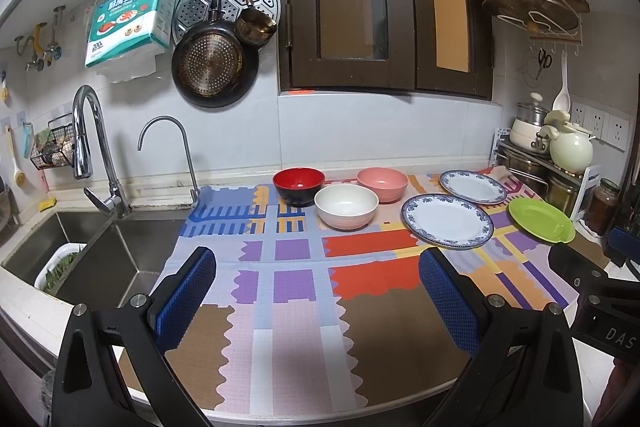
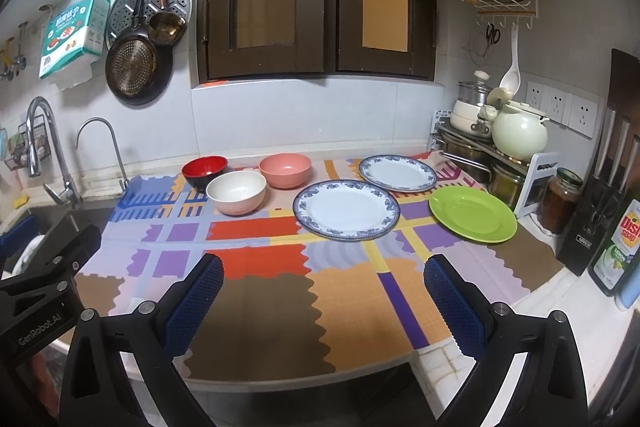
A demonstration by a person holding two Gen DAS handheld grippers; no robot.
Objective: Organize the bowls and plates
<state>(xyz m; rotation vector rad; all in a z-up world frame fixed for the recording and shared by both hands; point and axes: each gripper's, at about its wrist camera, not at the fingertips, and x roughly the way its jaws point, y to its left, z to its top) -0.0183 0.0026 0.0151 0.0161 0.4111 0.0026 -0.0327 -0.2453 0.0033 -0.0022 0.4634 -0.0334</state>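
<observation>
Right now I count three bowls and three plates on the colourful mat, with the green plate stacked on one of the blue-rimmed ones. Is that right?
Not quite. The green plate lies alone on the mat, beside the nearer blue-rimmed plate, not on it. The right wrist view shows this. Three bowls and three plates is correct.
</observation>
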